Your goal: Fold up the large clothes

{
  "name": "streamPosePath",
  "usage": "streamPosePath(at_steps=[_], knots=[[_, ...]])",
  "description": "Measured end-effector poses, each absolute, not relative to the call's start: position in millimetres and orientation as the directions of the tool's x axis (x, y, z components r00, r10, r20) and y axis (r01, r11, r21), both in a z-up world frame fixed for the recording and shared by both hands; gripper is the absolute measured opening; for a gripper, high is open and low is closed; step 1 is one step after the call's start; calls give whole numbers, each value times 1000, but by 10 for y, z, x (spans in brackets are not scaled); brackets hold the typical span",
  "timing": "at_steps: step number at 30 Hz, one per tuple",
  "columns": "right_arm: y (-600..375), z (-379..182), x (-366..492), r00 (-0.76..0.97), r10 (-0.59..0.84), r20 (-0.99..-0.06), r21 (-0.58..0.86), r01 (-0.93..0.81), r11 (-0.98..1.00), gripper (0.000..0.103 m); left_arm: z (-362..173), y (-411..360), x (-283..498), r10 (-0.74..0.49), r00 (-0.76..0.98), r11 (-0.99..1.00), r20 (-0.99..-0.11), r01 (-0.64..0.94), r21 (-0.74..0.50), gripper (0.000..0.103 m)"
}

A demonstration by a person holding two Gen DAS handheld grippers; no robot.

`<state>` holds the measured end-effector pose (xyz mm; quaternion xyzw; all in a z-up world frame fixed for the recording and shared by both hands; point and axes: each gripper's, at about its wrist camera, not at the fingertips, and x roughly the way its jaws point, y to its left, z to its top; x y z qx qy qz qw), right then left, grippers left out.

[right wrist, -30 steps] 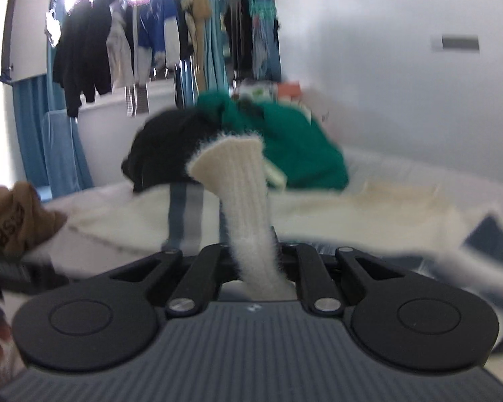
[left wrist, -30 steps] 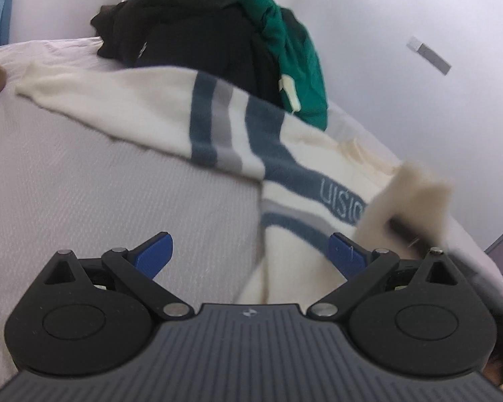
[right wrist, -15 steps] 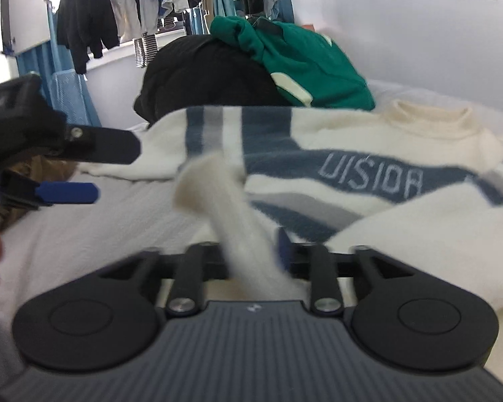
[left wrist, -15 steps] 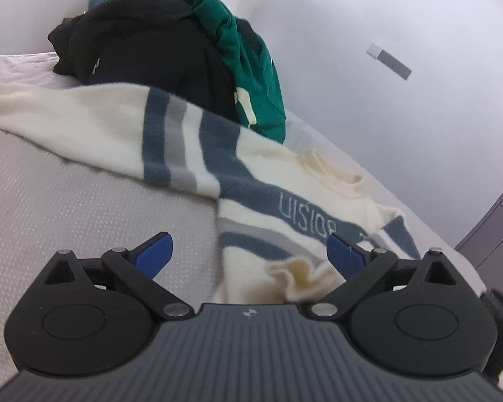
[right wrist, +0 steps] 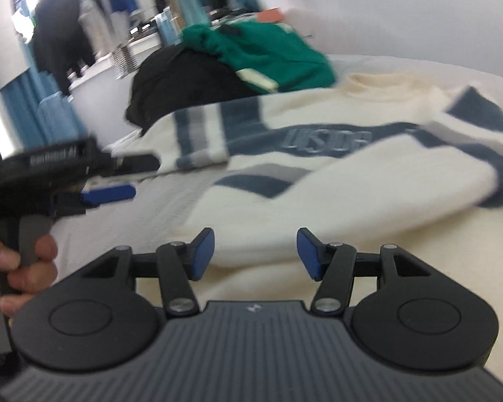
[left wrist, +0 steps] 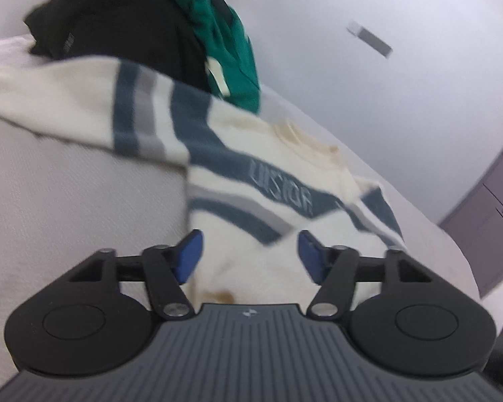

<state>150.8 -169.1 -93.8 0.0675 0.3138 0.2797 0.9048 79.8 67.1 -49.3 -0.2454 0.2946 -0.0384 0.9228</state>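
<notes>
A cream sweater (left wrist: 268,174) with blue and grey stripes lies spread face up on the bed, one sleeve stretched out to the left. My left gripper (left wrist: 249,251) hangs low over its lower body. Its jaws are closing with cream fabric lying between the blue pads, which do not press on it. The right wrist view shows the same sweater (right wrist: 318,181), its right sleeve folded across the chest. My right gripper (right wrist: 255,251) stands open just short of the hem, with nothing between its pads. A hand (right wrist: 20,261) holds the left gripper (right wrist: 141,177) at the left edge of that view.
Behind the sweater a black garment (left wrist: 117,33) and a green one (left wrist: 224,43) are piled against the white wall. Grey bedsheet (left wrist: 67,201) lies bare to the left. A purple cabinet (left wrist: 486,217) stands at the right. Hanging clothes (right wrist: 117,6) fill the far background.
My right gripper let go of the cream sleeve cuff and opened; the sleeve now lies across the sweater. My left gripper's jaws have drawn closer together over the sweater's body.
</notes>
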Motion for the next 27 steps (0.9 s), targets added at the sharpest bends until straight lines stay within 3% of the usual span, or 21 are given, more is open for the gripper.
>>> streamPosePath(at_steps=[2, 5, 7, 9, 12, 18, 22, 26, 27], knots=[[-1781, -925, 1575, 672, 523, -525, 313, -419, 852, 57, -532, 560, 820, -242, 805, 888, -542, -41, -458, 51], [-1864, -929, 1712, 703, 497, -508, 332, -372, 867, 57, -592, 392, 856, -272, 775, 906, -571, 6, -424, 42], [-1851, -953, 1807, 724, 471, -505, 308, -359, 881, 56, -642, 296, 895, -272, 757, 919, -594, 22, -393, 41], [-1812, -998, 1904, 733, 451, -508, 279, -356, 892, 42, -722, 234, 965, -252, 736, 932, -628, 10, -362, 41], [-1767, -1130, 2086, 715, 427, -553, 271, -330, 904, 29, -866, 149, 1074, -186, 681, 960, -708, -26, -278, 41], [-1703, -1477, 2330, 662, 378, -647, 253, -281, 926, 24, -970, 55, 1136, -148, 655, 971, -741, -45, -234, 41], [-1713, -1485, 2323, 660, 382, -647, 260, -280, 924, 24, -888, 184, 1099, -192, 676, 945, -712, -69, -320, 44], [-1761, -1475, 2287, 660, 386, -644, 273, -273, 922, 24, -695, 442, 989, -168, 738, 913, -653, -134, -386, 64], [-1766, -1475, 2281, 661, 386, -643, 274, -271, 923, 24, -647, 525, 967, -145, 753, 907, -641, -158, -390, 66]])
